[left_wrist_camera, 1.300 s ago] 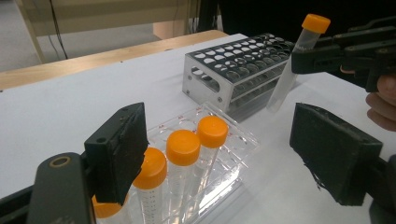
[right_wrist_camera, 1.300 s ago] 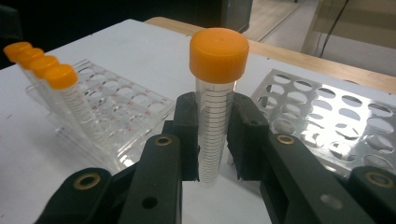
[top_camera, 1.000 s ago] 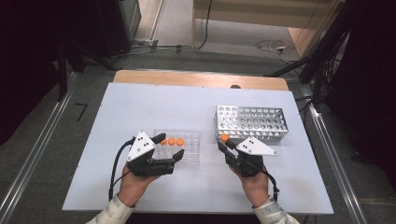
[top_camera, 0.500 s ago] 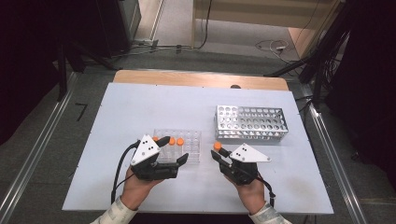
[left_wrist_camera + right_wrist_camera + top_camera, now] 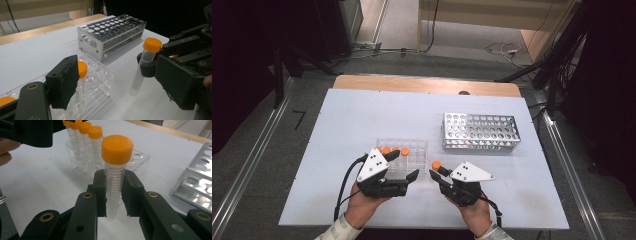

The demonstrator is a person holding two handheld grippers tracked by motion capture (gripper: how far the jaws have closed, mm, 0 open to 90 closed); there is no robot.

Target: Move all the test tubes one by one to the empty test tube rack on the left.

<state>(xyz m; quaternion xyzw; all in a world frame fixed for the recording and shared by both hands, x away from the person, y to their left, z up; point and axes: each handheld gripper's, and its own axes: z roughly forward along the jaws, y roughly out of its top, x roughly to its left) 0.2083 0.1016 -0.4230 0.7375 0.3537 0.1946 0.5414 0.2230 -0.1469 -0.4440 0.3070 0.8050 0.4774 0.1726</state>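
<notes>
Right hand-held gripper (image 5: 113,195) is clamped on an orange-capped tube (image 5: 115,172), upright beside the clear rack (image 5: 412,152); left hand-held gripper (image 5: 404,165) sits open, holding nothing.

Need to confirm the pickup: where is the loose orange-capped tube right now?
The tube stands upright, clamped in the right gripper, just right of the clear rack.

On the table (image 5: 362,115), the clear rack (image 5: 409,155) stands near and left of centre, with capped tubes (image 5: 392,150) along its far-left row. The metal rack (image 5: 479,132) stands farther right. Between them, nearer, a tube (image 5: 436,166) is held upright in the right gripper (image 5: 439,172).
</notes>
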